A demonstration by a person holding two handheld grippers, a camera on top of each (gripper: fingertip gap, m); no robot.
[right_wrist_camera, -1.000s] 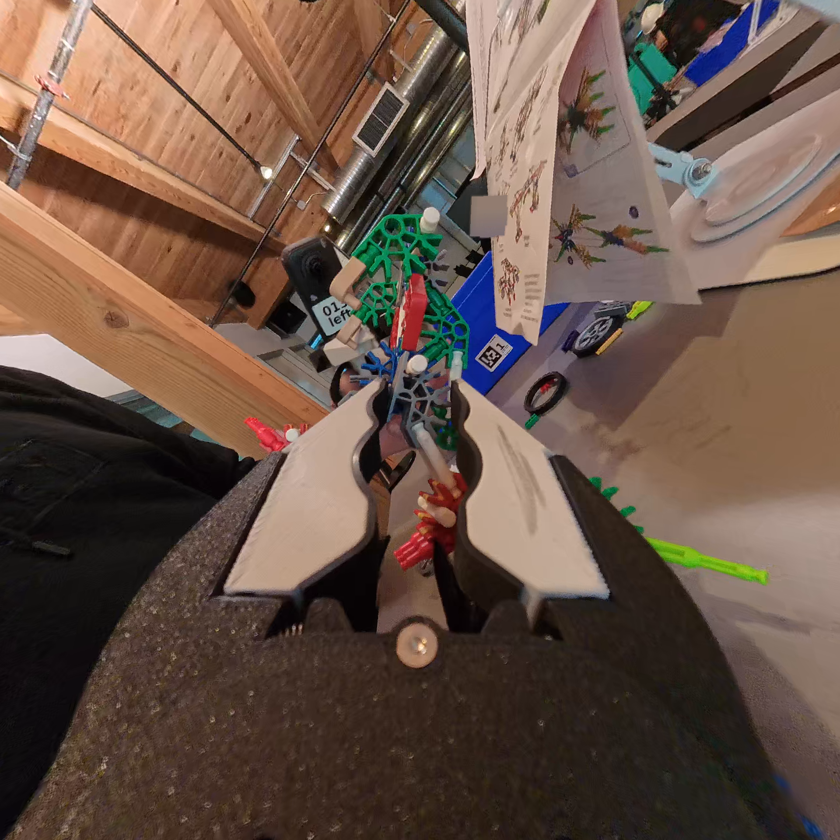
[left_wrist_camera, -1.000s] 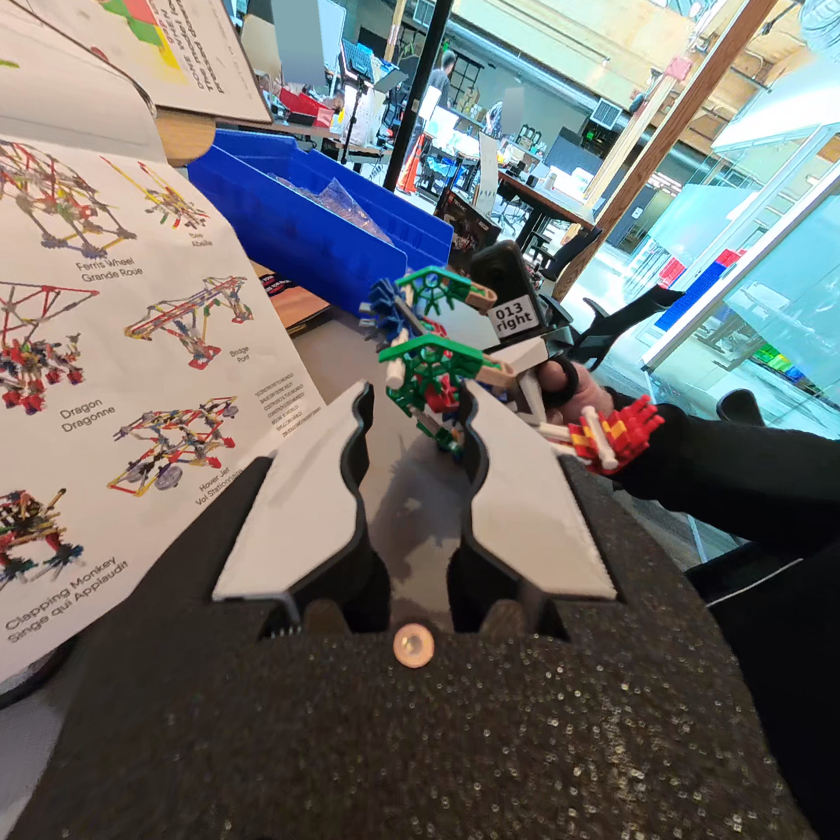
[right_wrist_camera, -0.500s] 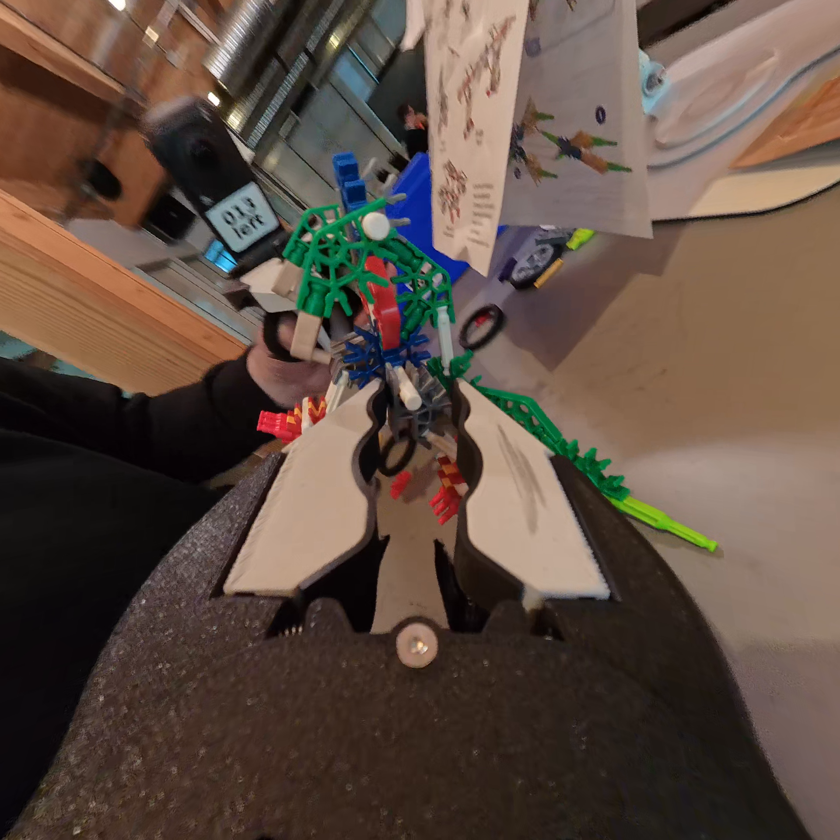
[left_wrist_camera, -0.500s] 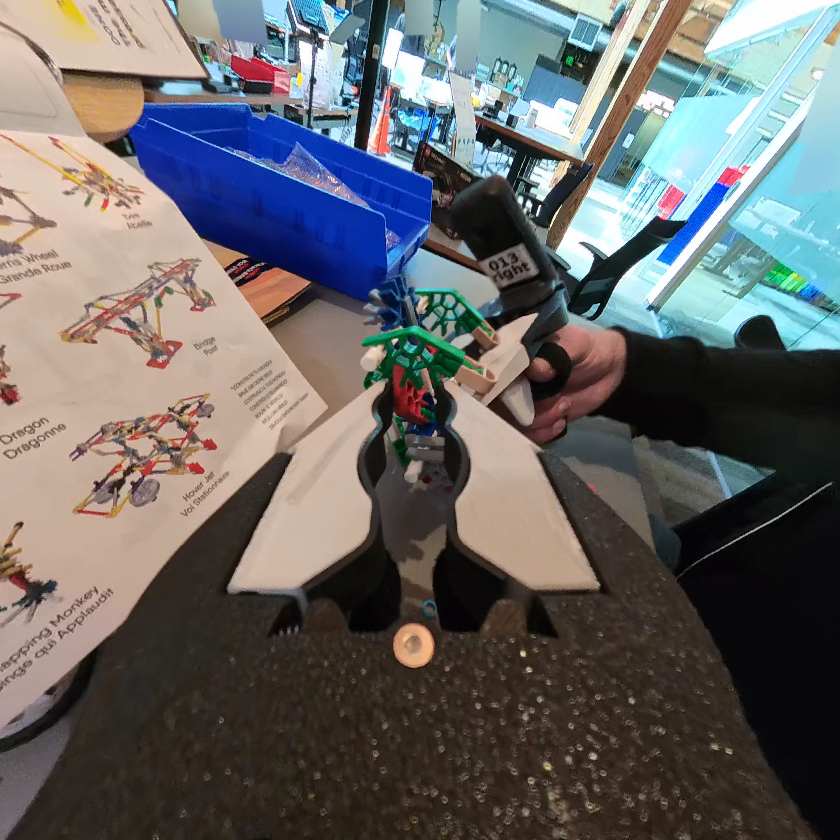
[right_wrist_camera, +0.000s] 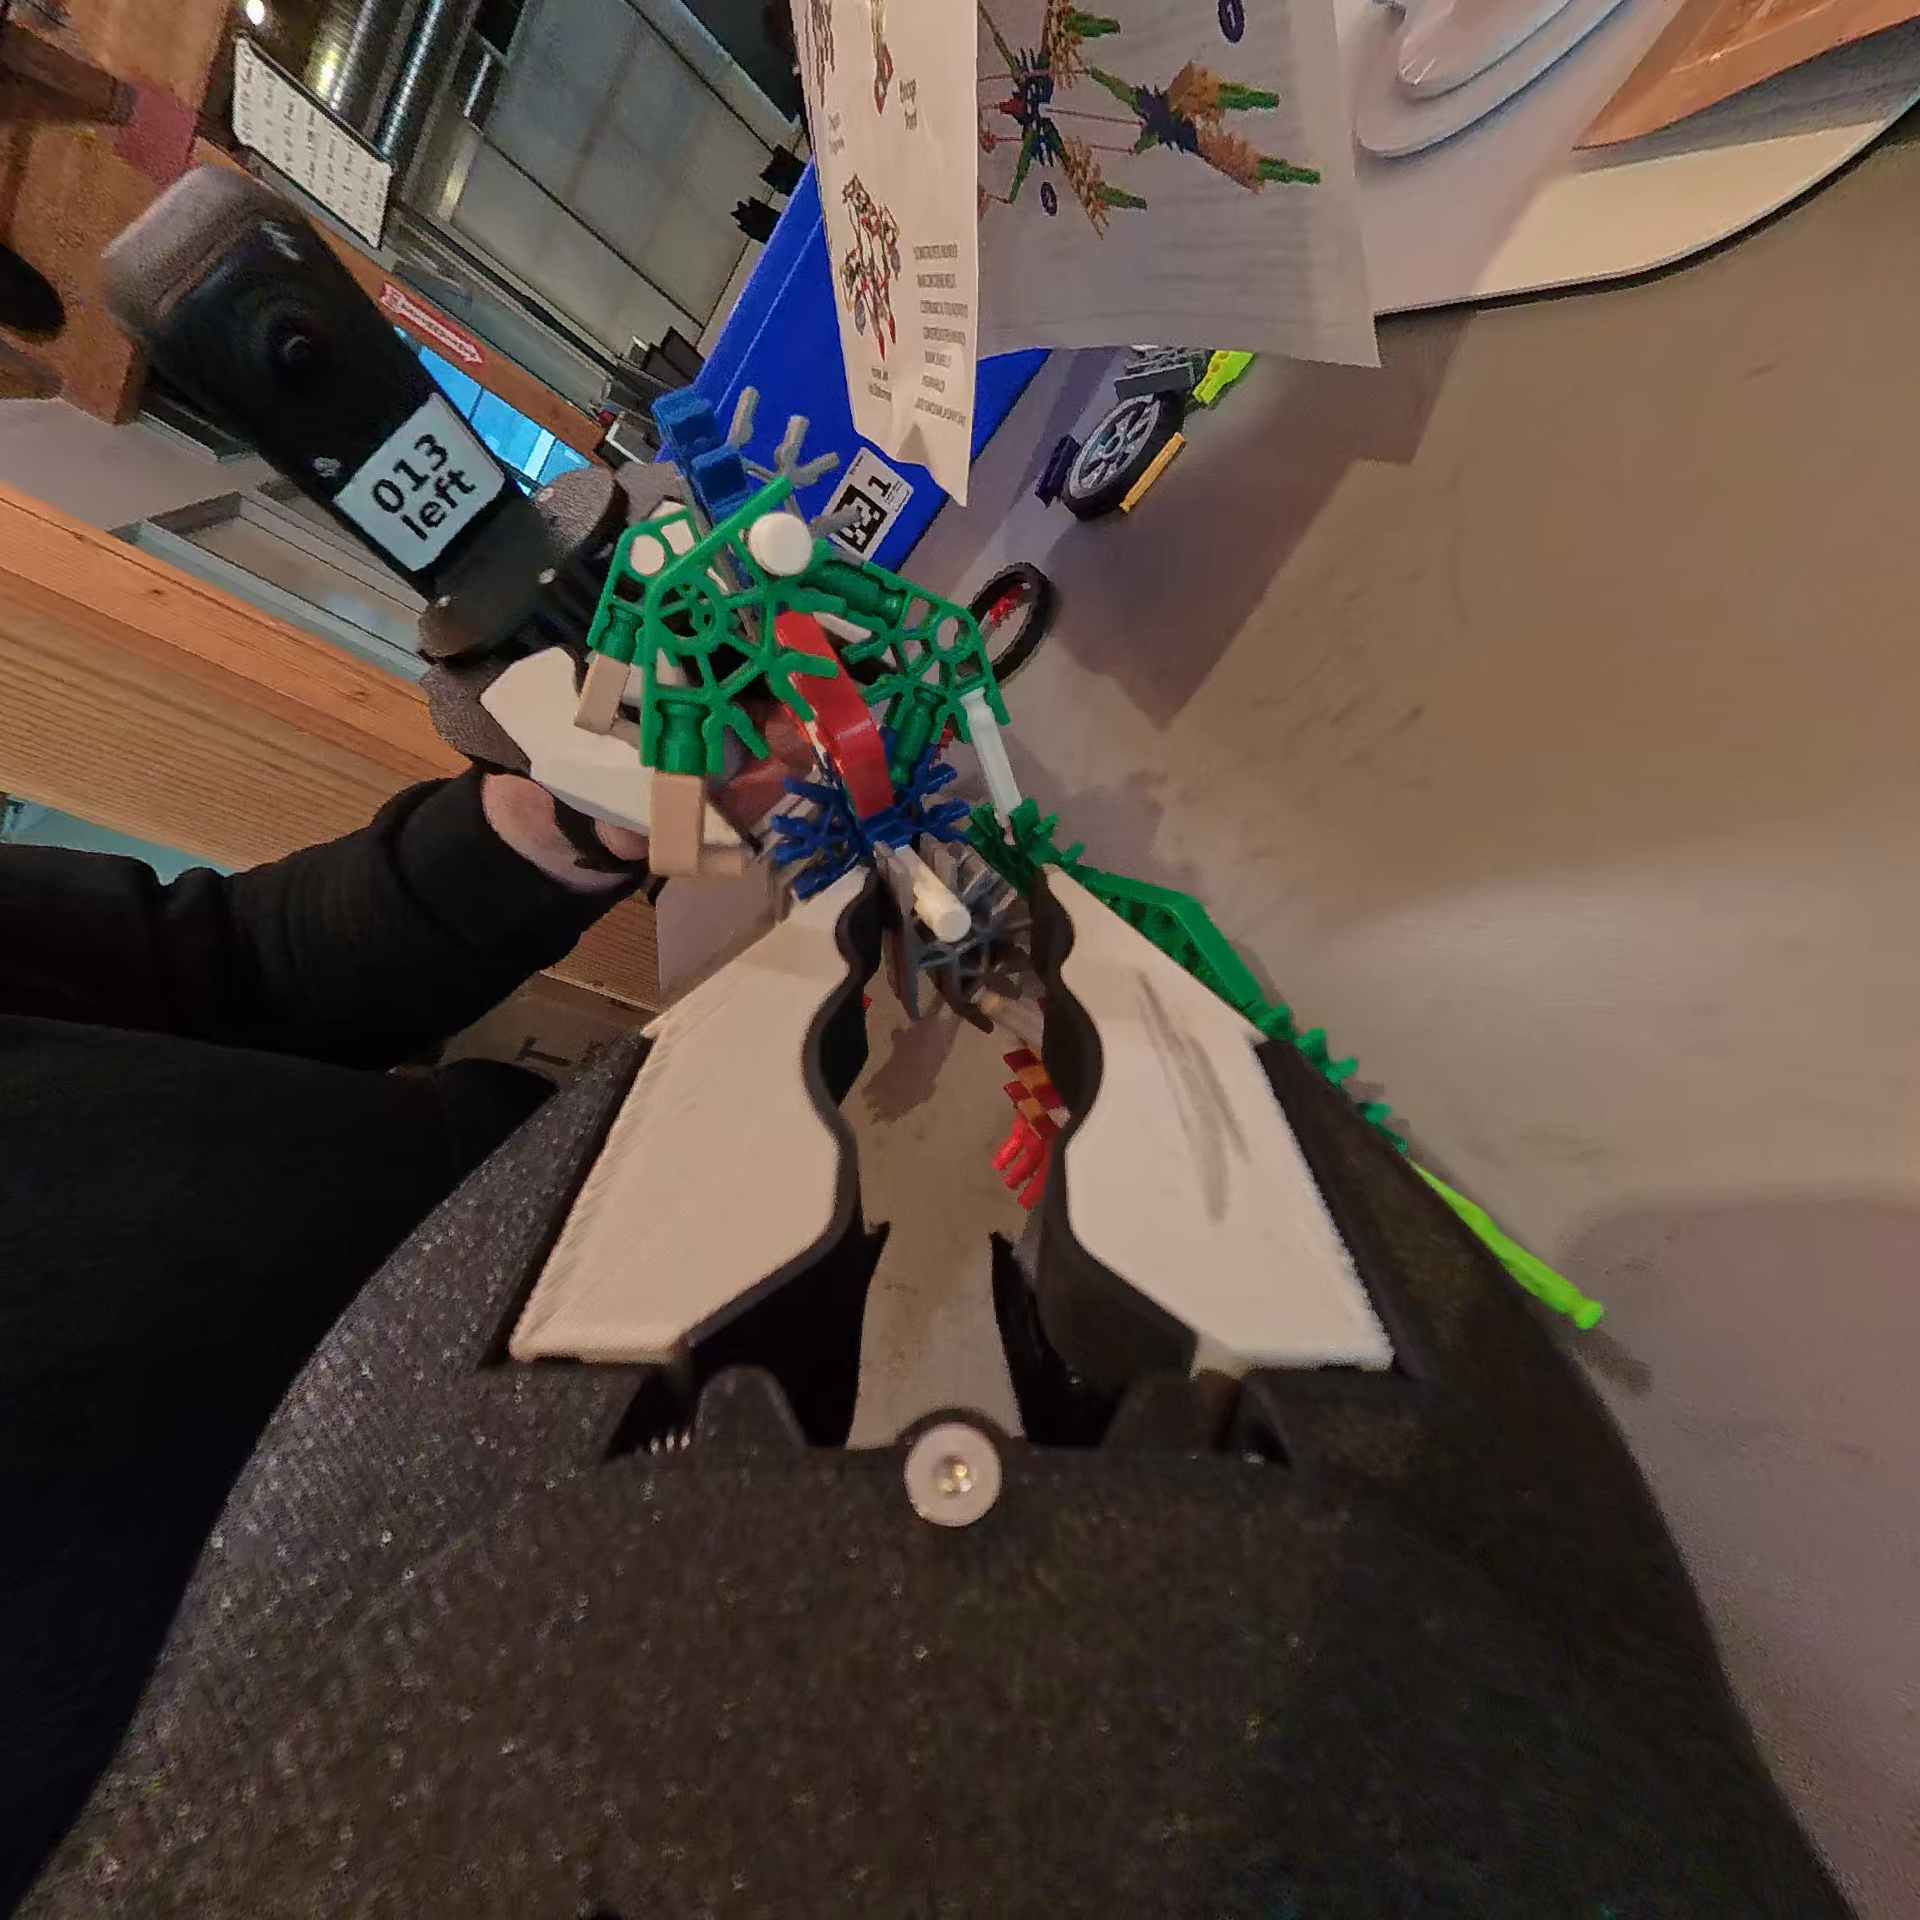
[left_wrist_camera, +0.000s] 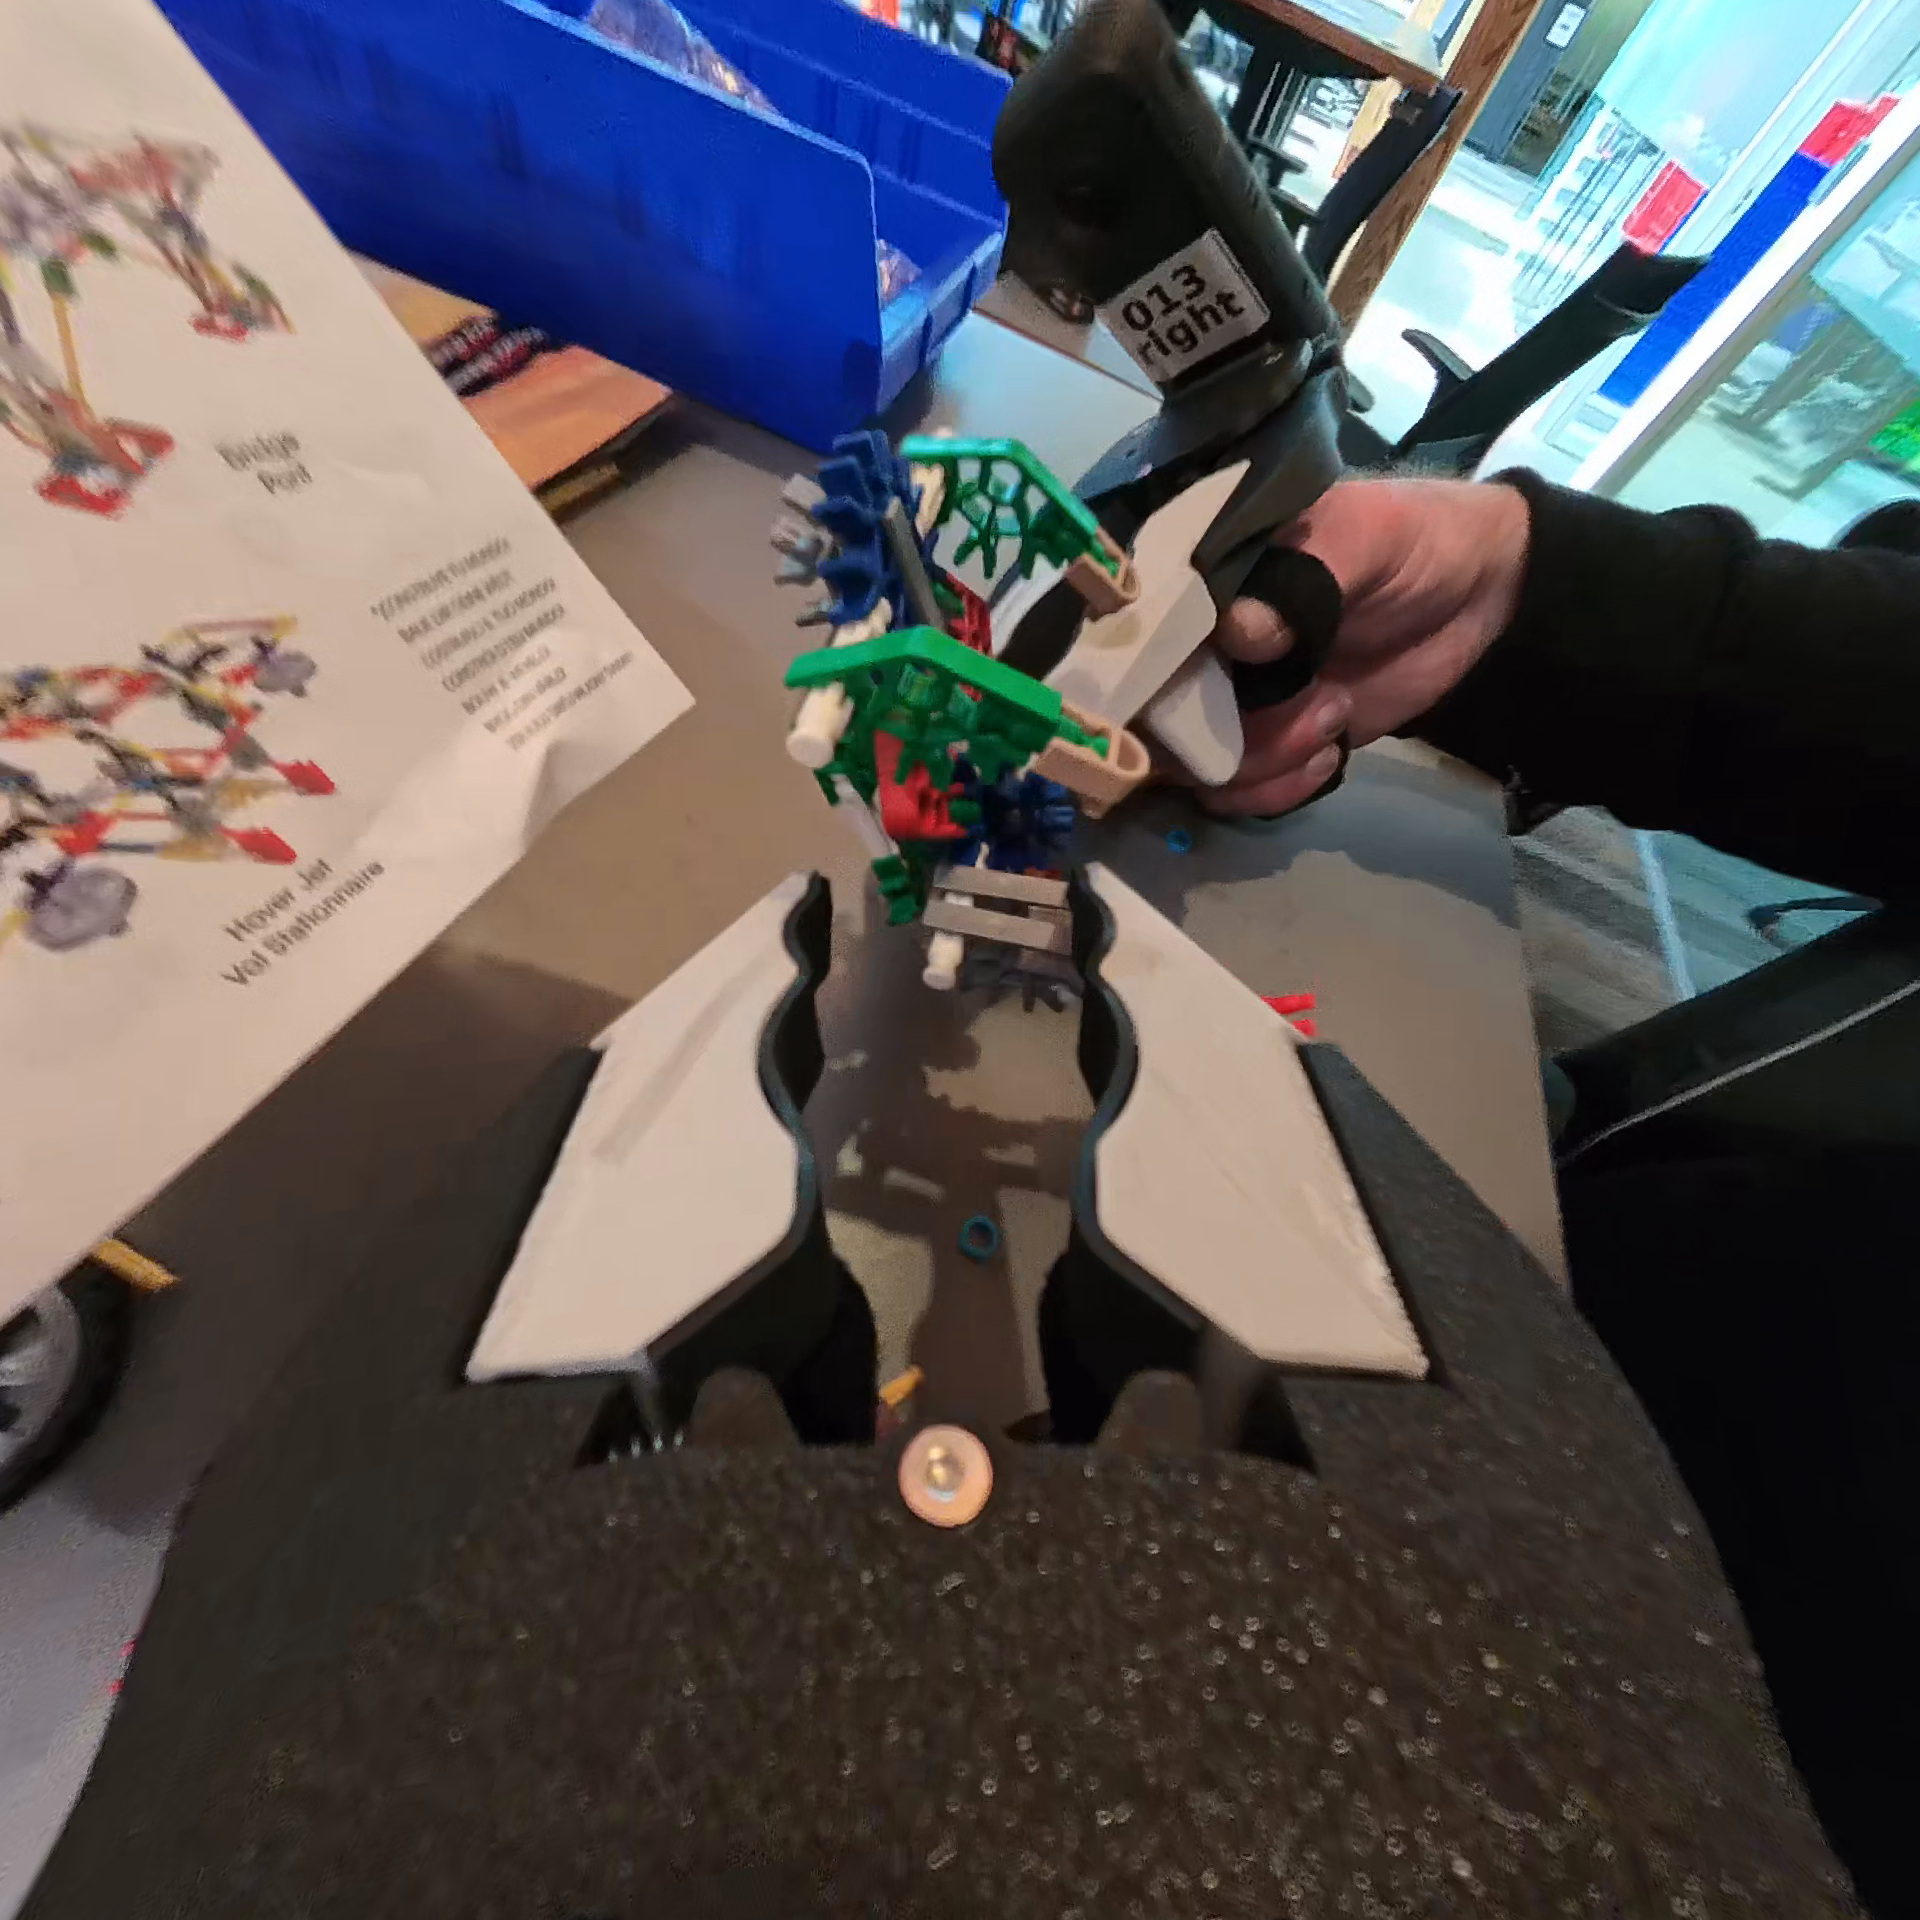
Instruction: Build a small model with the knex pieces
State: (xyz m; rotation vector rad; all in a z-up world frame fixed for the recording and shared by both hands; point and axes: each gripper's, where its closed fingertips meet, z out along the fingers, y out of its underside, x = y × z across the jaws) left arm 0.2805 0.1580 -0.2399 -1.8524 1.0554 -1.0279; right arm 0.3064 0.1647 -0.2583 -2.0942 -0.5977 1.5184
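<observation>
You see a glossy plastic rod-and-connector model [left_wrist_camera: 935, 717] on a smooth matt grey bench [left_wrist_camera: 675, 862], a matt paper sheet [left_wrist_camera: 260, 623], and a glossy blue plastic bin [left_wrist_camera: 623, 208].

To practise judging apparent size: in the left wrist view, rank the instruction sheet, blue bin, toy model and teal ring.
1. instruction sheet, largest, though nearness to the camera flatters it
2. blue bin
3. toy model
4. teal ring, smallest

left gripper [left_wrist_camera: 945, 914] spread behind toy model [left_wrist_camera: 935, 717] | right gripper [left_wrist_camera: 1169, 644] clamps model
</observation>
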